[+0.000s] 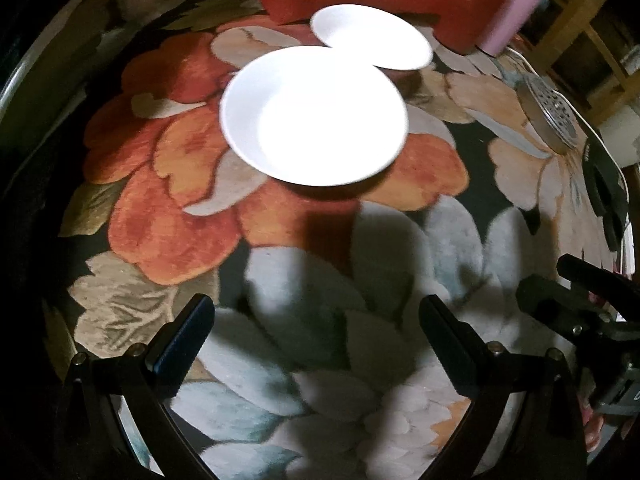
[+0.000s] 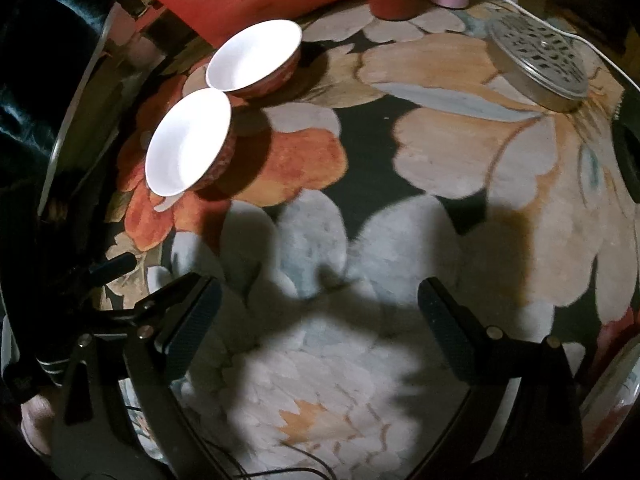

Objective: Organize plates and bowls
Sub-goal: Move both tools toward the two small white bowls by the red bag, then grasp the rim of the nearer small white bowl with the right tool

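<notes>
Bowls at the outset of sorting: the near bowl (image 1: 314, 116) and far bowl (image 1: 372, 36) sit rim to rim on the floral tablecloth (image 1: 320, 280), not yet stacked, and I see no plates. My left gripper (image 1: 316, 332) and right gripper (image 2: 320, 320) hang short of them, jaws apart and empty. I judge all the organizing remains.

Both wrist cameras are looking forward and down over the floral cloth (image 1: 168, 208); both are catching the two bowls (image 2: 188, 142), nearer in the left view.
</notes>
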